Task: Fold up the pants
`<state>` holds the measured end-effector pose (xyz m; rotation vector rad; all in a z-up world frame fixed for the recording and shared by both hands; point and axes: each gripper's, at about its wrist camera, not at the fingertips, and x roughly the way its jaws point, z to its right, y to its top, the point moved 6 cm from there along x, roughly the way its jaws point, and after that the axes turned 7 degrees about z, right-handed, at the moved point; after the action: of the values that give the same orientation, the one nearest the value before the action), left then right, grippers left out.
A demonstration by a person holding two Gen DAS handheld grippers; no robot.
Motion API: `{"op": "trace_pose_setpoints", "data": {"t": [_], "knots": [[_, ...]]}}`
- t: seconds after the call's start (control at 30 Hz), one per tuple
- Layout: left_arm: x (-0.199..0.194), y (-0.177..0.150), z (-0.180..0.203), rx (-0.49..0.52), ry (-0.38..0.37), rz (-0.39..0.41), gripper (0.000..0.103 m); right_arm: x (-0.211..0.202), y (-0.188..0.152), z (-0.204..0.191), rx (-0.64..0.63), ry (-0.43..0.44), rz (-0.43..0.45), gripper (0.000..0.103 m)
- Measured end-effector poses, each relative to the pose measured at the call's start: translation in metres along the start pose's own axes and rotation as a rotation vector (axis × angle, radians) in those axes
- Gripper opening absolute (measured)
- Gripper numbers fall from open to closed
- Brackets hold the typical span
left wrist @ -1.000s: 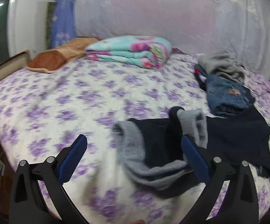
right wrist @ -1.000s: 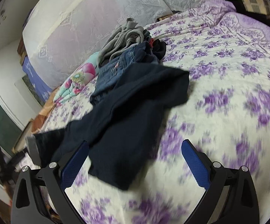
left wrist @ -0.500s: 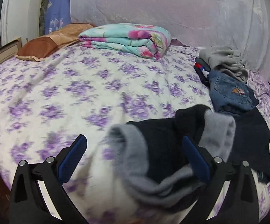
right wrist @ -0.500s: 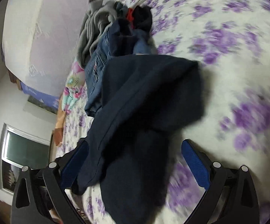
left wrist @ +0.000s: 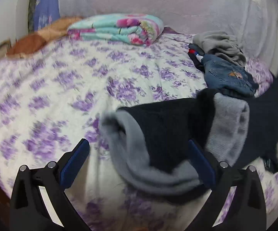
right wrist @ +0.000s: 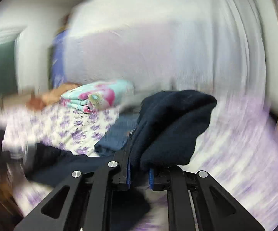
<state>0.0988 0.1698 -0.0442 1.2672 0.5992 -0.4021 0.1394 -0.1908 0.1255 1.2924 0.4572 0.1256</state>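
Two other garments (left wrist: 223,65) and folded blanket (left wrist: 115,28) beyond pants (left wrist: 169,132).

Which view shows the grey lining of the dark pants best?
The left wrist view: the grey lining of the dark pants shows turned out near the camera. In the blurred right wrist view the pants show only dark fabric.
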Motion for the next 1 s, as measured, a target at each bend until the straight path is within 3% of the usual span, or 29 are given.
{"op": "trace_pose_setpoints", "data": {"t": [0.03,0.07,0.2,0.27,0.33,0.43,0.53,0.63,0.73,0.83,0.9,0.93,0.97,1.0], "knots": [[0.004,-0.001,-0.004,-0.040,-0.020,-0.016,0.099,-0.016,-0.001,-0.012,-0.066,0.053,-0.055,0.036],[0.005,-0.003,-0.007,-0.059,-0.025,-0.022,0.099,-0.023,-0.008,-0.016,-0.054,0.114,-0.105,0.054],[-0.004,-0.002,-0.027,-0.086,0.026,0.010,0.099,-0.055,-0.088,-0.024,0.222,0.269,-0.305,0.054],[-0.011,-0.002,-0.039,-0.087,0.056,0.019,0.099,-0.071,-0.129,-0.016,0.325,0.238,-0.362,0.056],[-0.018,0.000,-0.044,-0.090,0.046,0.017,0.099,-0.084,-0.150,0.007,0.411,0.149,-0.348,0.060],[-0.033,0.004,-0.038,-0.083,-0.004,0.034,0.099,-0.095,-0.149,0.045,0.549,0.033,-0.281,0.067],[-0.059,0.014,-0.013,-0.012,-0.048,0.102,0.099,-0.084,-0.125,0.048,0.620,0.124,-0.212,0.070],[-0.063,0.027,0.011,0.091,-0.004,0.131,0.099,-0.079,-0.111,0.031,0.563,0.174,-0.199,0.084],[-0.033,0.037,0.015,0.105,0.012,0.066,0.099,-0.075,-0.110,0.012,0.522,0.215,-0.206,0.087],[0.006,0.033,0.006,-0.016,-0.064,-0.081,0.098,-0.088,-0.115,0.006,0.531,0.203,-0.216,0.087],[0.009,0.036,0.008,-0.025,-0.050,-0.055,0.098,-0.102,-0.119,0.004,0.551,0.176,-0.220,0.088],[0.007,0.043,0.017,0.032,-0.040,-0.017,0.098,-0.107,-0.122,0.006,0.564,0.166,-0.221,0.088],[0.007,0.045,0.023,0.067,-0.034,0.001,0.090,-0.108,-0.124,0.009,0.579,0.157,-0.223,0.088],[0.007,0.047,0.029,0.101,-0.011,0.019,0.076,-0.111,-0.126,0.010,0.590,0.151,-0.223,0.088]]}}
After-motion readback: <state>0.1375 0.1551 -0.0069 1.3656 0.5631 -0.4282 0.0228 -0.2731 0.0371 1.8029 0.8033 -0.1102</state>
